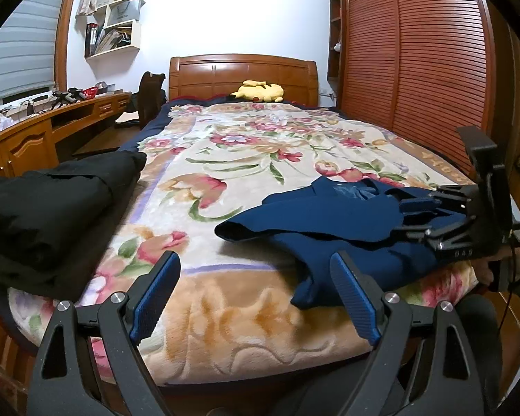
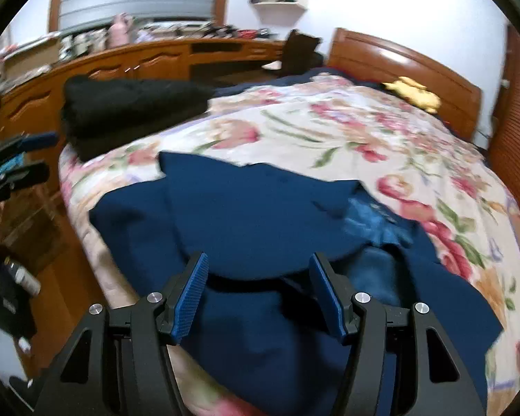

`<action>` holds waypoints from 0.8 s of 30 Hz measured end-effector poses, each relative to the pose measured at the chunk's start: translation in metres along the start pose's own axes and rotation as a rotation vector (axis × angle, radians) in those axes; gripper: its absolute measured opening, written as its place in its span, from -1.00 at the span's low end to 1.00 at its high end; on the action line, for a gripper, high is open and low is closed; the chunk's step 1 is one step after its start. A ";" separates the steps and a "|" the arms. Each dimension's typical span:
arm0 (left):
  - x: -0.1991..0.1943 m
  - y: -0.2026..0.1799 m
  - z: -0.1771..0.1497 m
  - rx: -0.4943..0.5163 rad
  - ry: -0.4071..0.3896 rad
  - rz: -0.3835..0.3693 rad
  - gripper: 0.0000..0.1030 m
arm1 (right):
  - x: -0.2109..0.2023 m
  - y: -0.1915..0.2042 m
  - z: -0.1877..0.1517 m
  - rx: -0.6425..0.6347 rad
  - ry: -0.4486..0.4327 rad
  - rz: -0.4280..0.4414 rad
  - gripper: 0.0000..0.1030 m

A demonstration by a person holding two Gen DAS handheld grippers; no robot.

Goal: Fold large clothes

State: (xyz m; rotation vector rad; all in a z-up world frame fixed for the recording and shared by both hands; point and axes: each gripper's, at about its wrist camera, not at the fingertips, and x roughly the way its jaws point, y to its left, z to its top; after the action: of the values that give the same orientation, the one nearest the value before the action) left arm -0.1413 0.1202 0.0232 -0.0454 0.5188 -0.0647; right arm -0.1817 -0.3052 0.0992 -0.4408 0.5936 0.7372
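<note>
Done: black pile [image 1: 48, 208] lies folded on the bed [image 1: 246, 326].
Left: navy garment [image 2: 260, 215] lies rumpled, unfolded.
Left tongs [image 1: 256, 298]: wide, empty.
Right tongs [image 2: 260, 294]: wide, above navy cloth.

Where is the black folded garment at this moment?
The black folded garment lies at the left edge of the bed in the left wrist view, on the floral blanket, apart from the navy garment and near the wooden desk.

A blue garment [image 1: 329, 222] lies crumpled on the flowery blanket [image 1: 225, 173] of the bed. The left gripper [image 1: 256, 294] is low at the bed's near edge, its jaws wide apart. The right gripper [image 1: 416, 218] rests on the blue cloth. Folded black clothes [image 1: 52, 208] sit on the left.
</note>
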 end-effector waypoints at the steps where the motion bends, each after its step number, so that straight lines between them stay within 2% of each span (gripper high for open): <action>1: -0.001 0.002 -0.001 -0.003 0.000 0.001 0.72 | 0.003 0.000 0.001 -0.016 0.008 0.002 0.21; 9: 0.005 0.008 -0.005 -0.022 0.008 -0.006 0.72 | 0.028 0.001 0.015 -0.093 0.070 0.028 0.21; 14: 0.014 0.008 -0.003 -0.019 0.012 -0.017 0.72 | 0.040 0.001 0.019 -0.152 0.103 0.009 0.18; 15: 0.016 0.007 -0.001 -0.019 0.010 -0.021 0.72 | 0.040 0.000 0.022 -0.160 0.091 0.005 -0.12; 16: 0.018 0.007 0.001 -0.019 0.007 -0.027 0.72 | 0.042 -0.003 0.024 -0.163 0.089 0.013 -0.29; 17: 0.020 0.007 0.003 -0.017 0.004 -0.031 0.72 | 0.045 -0.007 0.027 -0.159 0.093 0.025 -0.69; 18: 0.022 0.005 0.006 -0.015 0.001 -0.033 0.72 | 0.047 -0.011 0.030 -0.148 0.093 0.003 -0.93; 20: 0.028 0.002 0.013 -0.009 -0.006 -0.038 0.72 | 0.046 -0.025 0.038 -0.117 0.059 -0.040 -0.93; 24: 0.042 -0.004 0.028 -0.002 -0.023 -0.045 0.72 | 0.040 -0.058 0.060 -0.052 -0.032 -0.074 -0.94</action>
State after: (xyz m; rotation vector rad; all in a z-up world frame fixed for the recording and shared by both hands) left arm -0.0918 0.1136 0.0268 -0.0594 0.4952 -0.1074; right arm -0.0954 -0.2899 0.1276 -0.4959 0.5260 0.6893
